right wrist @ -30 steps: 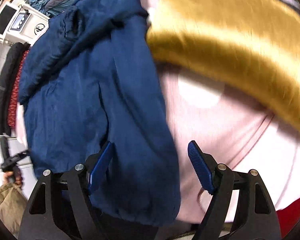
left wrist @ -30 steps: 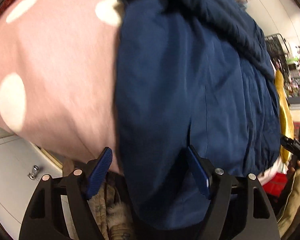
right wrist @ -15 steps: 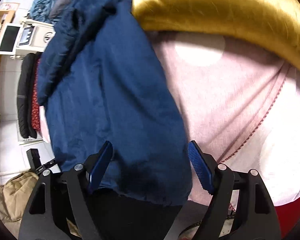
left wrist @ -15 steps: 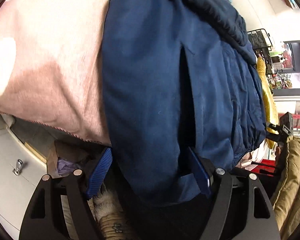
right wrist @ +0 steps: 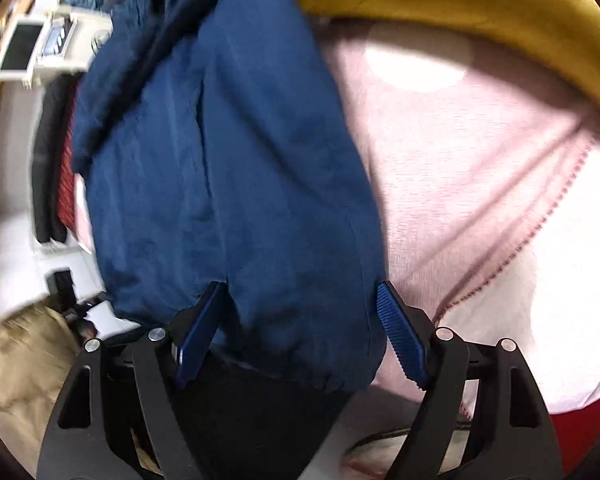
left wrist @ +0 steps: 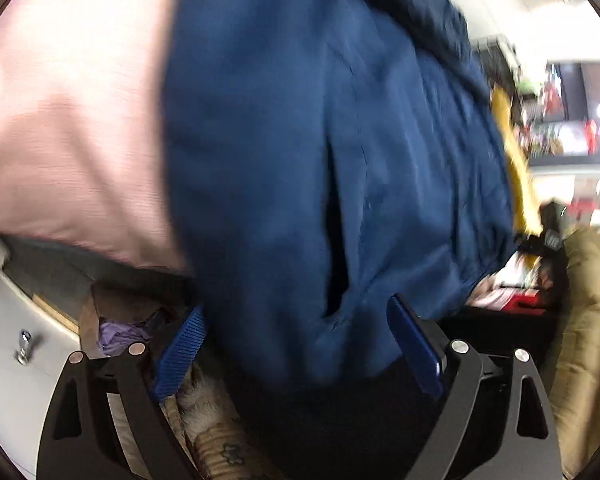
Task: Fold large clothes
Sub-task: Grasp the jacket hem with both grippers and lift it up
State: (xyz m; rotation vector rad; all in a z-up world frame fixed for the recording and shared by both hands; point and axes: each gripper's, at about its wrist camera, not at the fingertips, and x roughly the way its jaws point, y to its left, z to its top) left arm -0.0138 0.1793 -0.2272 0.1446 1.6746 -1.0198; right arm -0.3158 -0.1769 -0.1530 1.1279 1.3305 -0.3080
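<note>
smooth navy jacket (left wrist: 300, 152) cloth, soft pink blanket (right wrist: 480, 184)

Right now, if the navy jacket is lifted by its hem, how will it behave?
Probably floppy: the navy jacket drapes in soft folds over the pink blanket. Its smooth shell may be slippery. The gathered hem likely gives a thicker edge to pinch.

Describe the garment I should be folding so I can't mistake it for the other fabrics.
Find the pink blanket with white dots that covers the surface. Lying on it, between the gold velvet fabric and the room's edge, is the navy blue jacket, its hem hanging toward both grippers. It alone is dark, smooth and seamed.
</note>
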